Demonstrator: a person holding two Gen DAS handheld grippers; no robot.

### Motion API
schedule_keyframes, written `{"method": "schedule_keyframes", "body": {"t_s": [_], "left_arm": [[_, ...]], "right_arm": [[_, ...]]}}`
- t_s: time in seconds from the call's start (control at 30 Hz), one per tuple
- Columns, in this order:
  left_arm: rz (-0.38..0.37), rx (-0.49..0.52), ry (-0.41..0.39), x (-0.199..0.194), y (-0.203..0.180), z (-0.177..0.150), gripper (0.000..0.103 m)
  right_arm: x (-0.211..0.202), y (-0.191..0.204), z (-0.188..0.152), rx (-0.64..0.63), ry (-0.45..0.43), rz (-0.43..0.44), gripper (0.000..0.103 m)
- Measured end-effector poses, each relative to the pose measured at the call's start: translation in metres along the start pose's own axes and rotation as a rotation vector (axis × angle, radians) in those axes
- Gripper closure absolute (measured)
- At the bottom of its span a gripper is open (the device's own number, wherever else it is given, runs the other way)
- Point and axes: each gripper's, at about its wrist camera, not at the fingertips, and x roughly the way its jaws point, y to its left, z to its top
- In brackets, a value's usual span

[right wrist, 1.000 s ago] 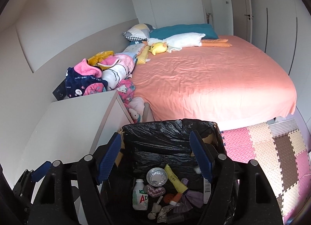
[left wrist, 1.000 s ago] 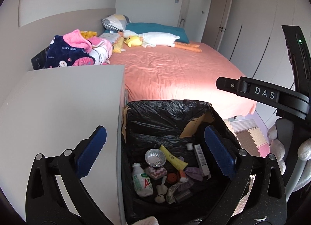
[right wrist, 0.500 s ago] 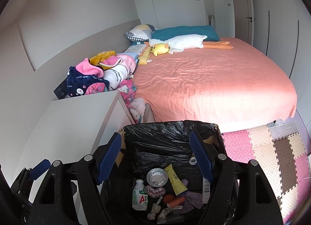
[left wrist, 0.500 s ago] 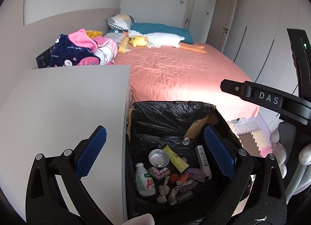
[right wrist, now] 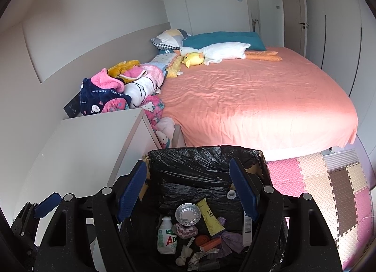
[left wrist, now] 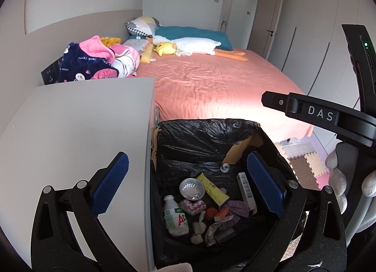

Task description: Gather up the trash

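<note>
A cardboard bin lined with a black bag (left wrist: pixel 206 140) (right wrist: pixel 199 164) stands between a white cabinet and the bed. Inside lie several pieces of trash: a white drink bottle (left wrist: pixel 175 215) (right wrist: pixel 166 236), a foil cup (left wrist: pixel 191 188) (right wrist: pixel 188 213), a yellow tube (left wrist: pixel 212 188) (right wrist: pixel 210 220), a white box (left wrist: pixel 245 189) and wrappers. My left gripper (left wrist: pixel 188 182) is open and empty above the bin. My right gripper (right wrist: pixel 186 189) is open and empty above the bin; its body shows at the right of the left wrist view (left wrist: pixel 329 117).
A white cabinet top (left wrist: pixel 70 135) (right wrist: pixel 89 145) is left of the bin. A bed with a salmon sheet (left wrist: pixel 211 84) (right wrist: pixel 258 98) lies behind, with piled blankets (right wrist: pixel 117 93) and plush toys. Foam floor mats (right wrist: pixel 317 187) are to the right.
Both grippers have drawn back and up a little from the bin; a small white cap has come to rest on the bag's far wall. Both jaws stay open.
</note>
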Motion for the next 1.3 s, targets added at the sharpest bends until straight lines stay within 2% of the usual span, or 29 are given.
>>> {"method": "schedule_keyframes", "body": {"t_s": [0.43, 1.3], "left_arm": [[0.028, 0.014, -0.012, -0.0009, -0.0019, 0.0008, 0.006], [0.009, 0.055, -0.012, -0.0022, -0.0064, -0.0008, 0.006]], "right_arm": [[0.0002, 0.0034, -0.0001, -0.012, 0.000, -0.002, 0.030], [-0.0003, 0.0048, 0.0013, -0.016, -0.002, -0.006, 0.030]]}}
